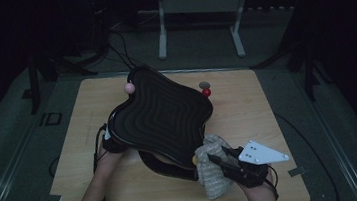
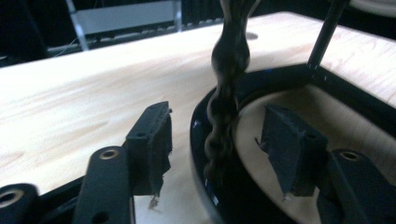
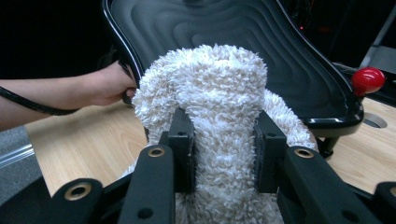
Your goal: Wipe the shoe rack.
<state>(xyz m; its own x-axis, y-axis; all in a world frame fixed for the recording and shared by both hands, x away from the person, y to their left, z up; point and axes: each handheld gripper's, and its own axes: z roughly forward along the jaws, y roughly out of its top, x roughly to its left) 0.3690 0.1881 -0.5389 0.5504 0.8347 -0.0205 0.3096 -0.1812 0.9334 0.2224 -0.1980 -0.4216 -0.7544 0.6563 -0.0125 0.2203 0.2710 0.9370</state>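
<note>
Right gripper (image 3: 223, 140) fingers clamped on white fluffy cloth (image 3: 219, 93), beside raised black wavy tray (image 1: 160, 115) over tabletop (image 1: 249, 123). Left gripper (image 2: 219, 144) fingers open, straddling tray rim; high view hides this.

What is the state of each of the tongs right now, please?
Left tongs: open, jaws on either side of the black tray's wavy rim, pads not touching it.
Right tongs: shut on the white fluffy cloth.
</note>
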